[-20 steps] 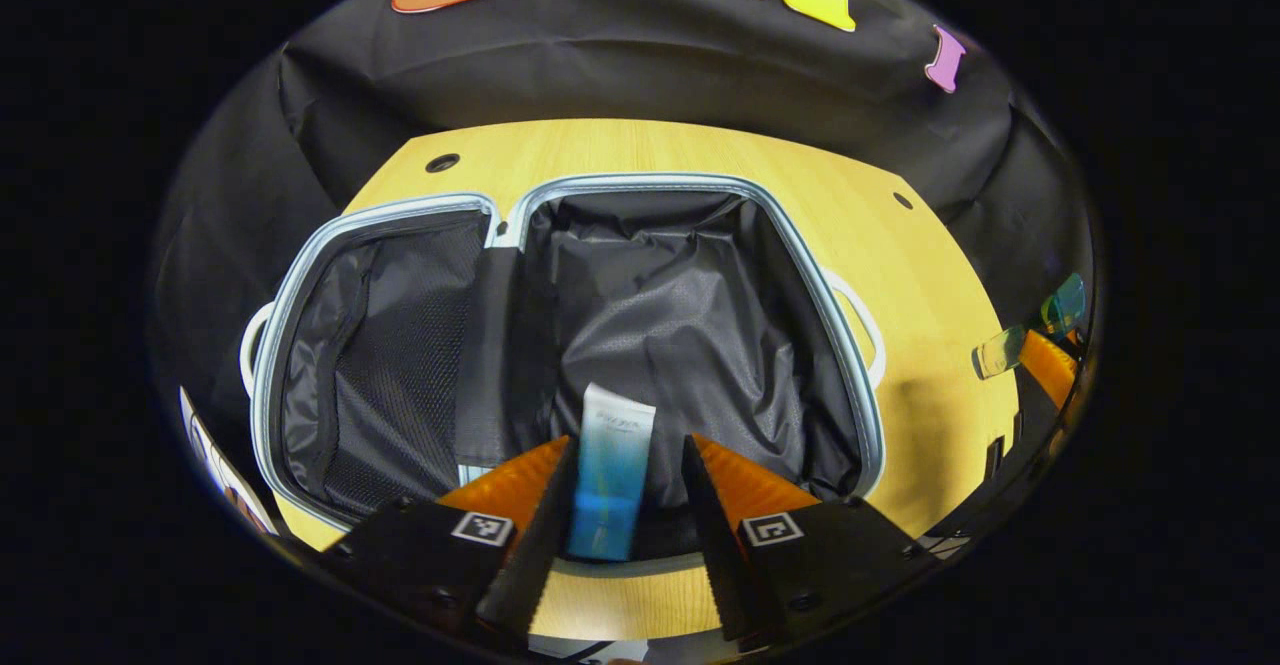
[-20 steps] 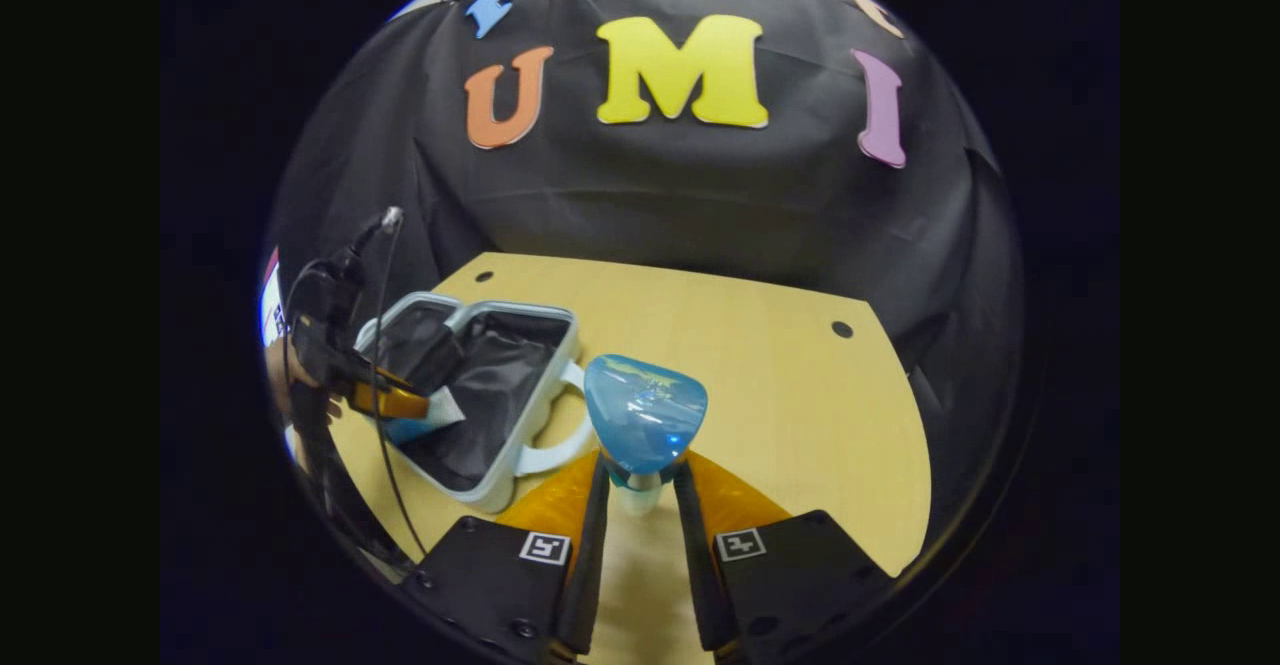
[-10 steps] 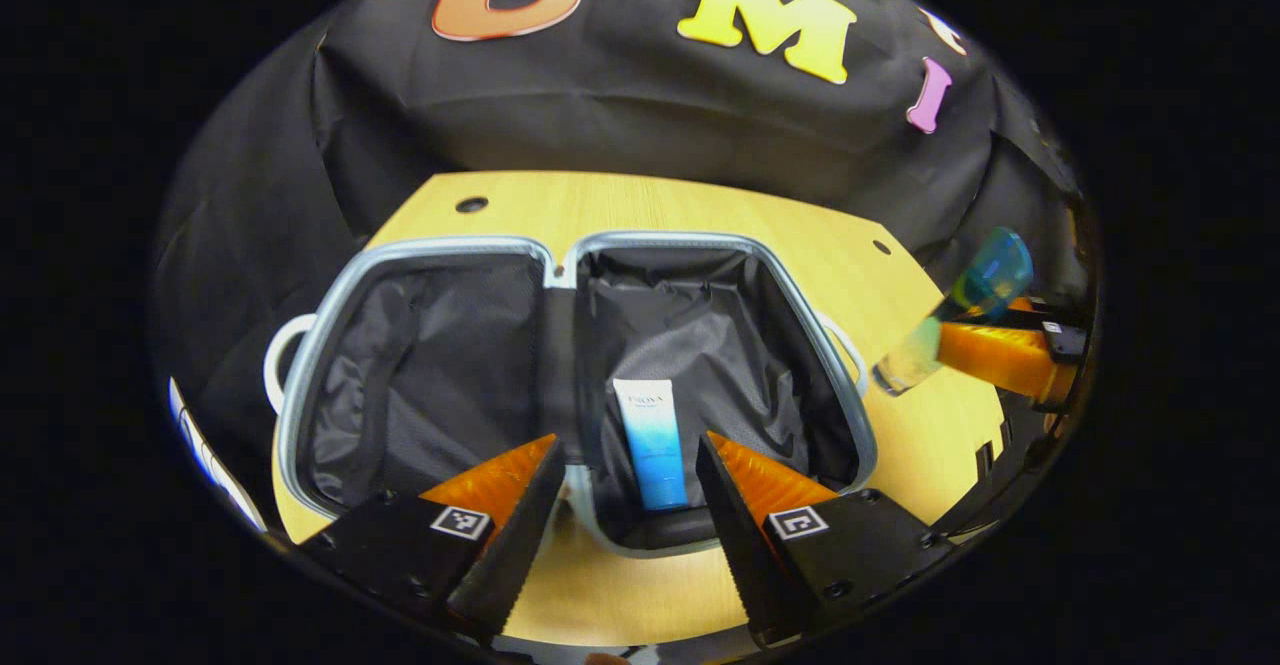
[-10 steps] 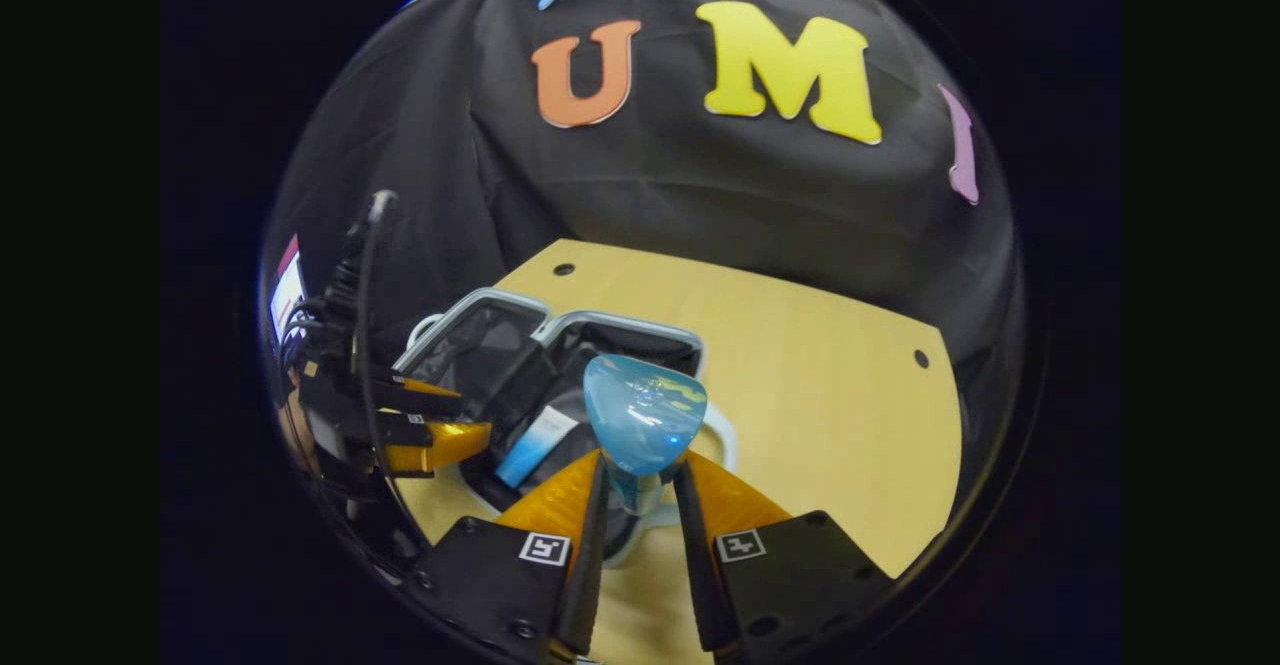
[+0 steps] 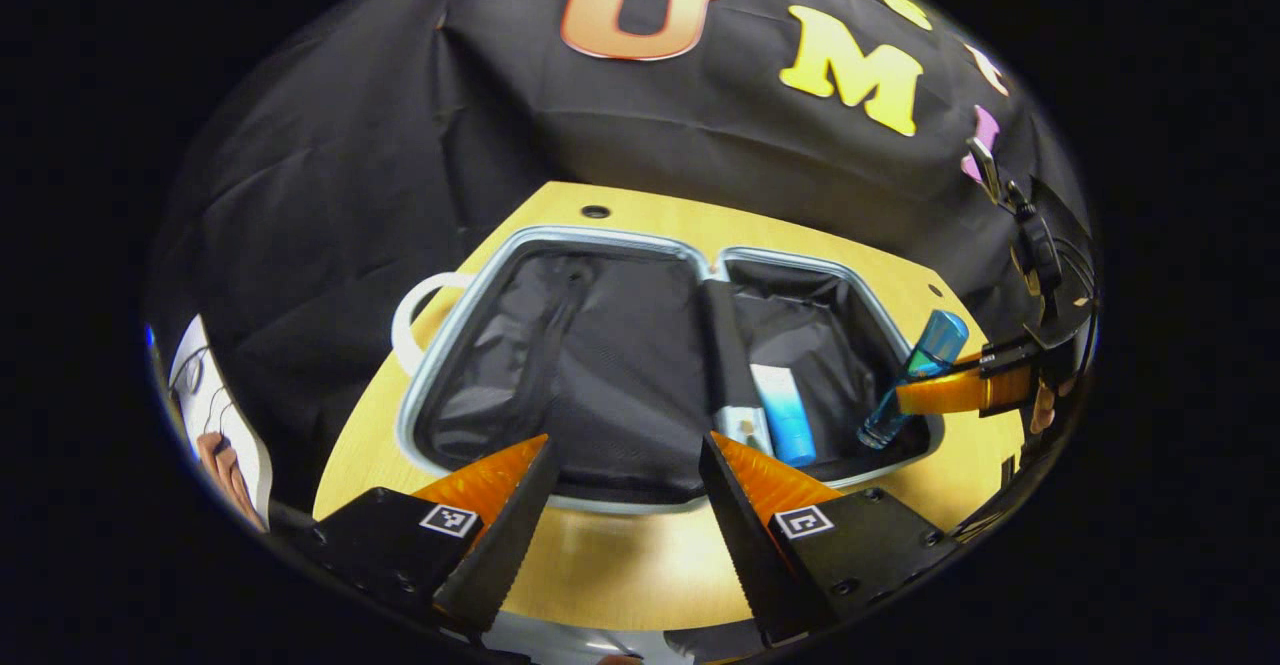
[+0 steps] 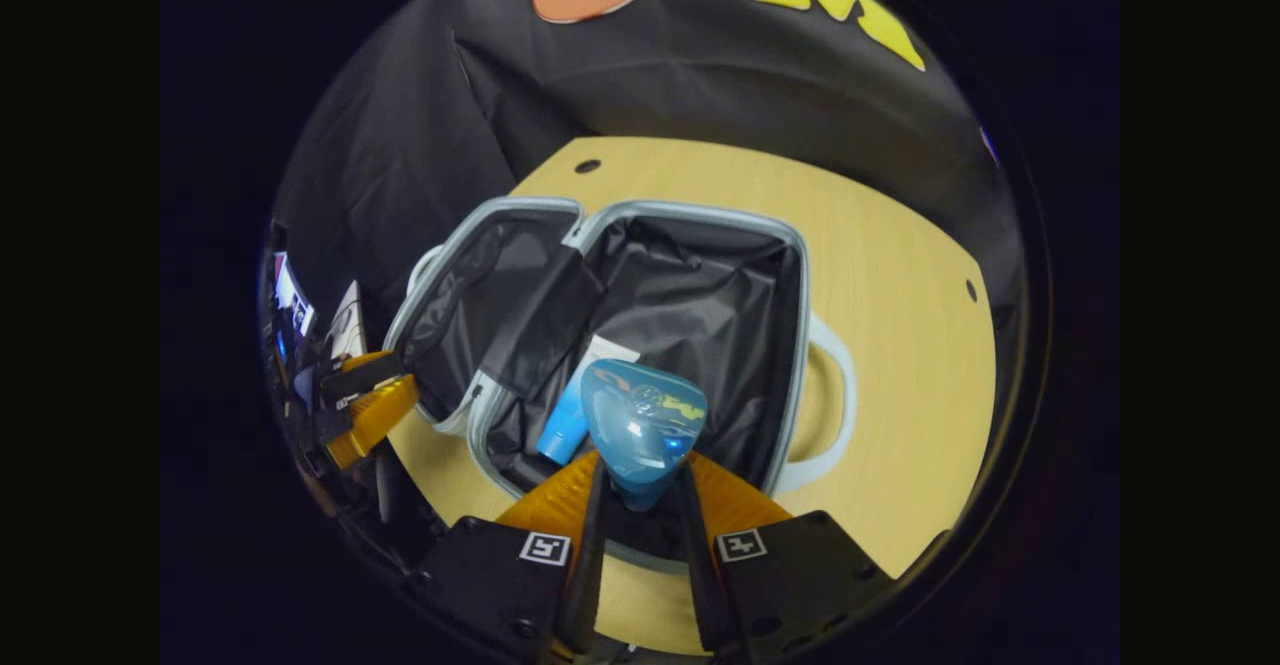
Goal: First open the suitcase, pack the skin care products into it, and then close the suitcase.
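Backing off from the suitcase [image 5: 560, 360] with the tube [image 5: 784, 427] dropped inside, left gripper [image 5: 625, 505] is gaping empty while right gripper [image 6: 640, 515] is clamping the bottle [image 6: 643, 425].

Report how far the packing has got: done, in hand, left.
Done: the suitcase lies open on the table, and a blue-white tube already lies in its right half. In hand: the right gripper is shut on a blue bottle, held over that half. The left gripper is open and holds nothing. Left: release the bottle inside, then close the suitcase.
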`<state>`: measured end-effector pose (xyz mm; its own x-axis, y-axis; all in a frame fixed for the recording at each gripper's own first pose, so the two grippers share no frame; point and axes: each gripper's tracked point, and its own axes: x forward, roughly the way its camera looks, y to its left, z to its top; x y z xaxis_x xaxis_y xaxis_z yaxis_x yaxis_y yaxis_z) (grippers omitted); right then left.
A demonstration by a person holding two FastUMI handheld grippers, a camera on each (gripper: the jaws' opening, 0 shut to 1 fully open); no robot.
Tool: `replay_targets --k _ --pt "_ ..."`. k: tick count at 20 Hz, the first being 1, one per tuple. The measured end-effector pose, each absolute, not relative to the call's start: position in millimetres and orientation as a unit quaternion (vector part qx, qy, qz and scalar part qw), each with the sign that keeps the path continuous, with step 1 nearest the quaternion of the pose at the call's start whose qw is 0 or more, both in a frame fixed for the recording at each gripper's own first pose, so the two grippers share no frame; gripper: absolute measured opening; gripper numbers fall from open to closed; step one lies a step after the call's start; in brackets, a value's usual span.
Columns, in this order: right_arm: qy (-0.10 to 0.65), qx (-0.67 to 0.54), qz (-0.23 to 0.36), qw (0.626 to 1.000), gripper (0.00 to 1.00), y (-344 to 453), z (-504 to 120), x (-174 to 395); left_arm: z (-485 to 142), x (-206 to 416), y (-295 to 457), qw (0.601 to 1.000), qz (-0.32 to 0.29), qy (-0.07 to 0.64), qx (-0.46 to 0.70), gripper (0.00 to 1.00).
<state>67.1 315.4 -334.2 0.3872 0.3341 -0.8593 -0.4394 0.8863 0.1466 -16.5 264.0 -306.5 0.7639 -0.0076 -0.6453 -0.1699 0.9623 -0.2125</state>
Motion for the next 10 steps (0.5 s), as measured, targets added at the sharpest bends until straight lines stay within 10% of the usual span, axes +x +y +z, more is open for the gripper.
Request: replay_targets --k 10 --pt "0.587 -0.008 0.147 0.796 0.36 331.2 -393.3 105.2 -310.4 -13.8 342.5 0.928 0.111 0.316 -0.163 0.92"
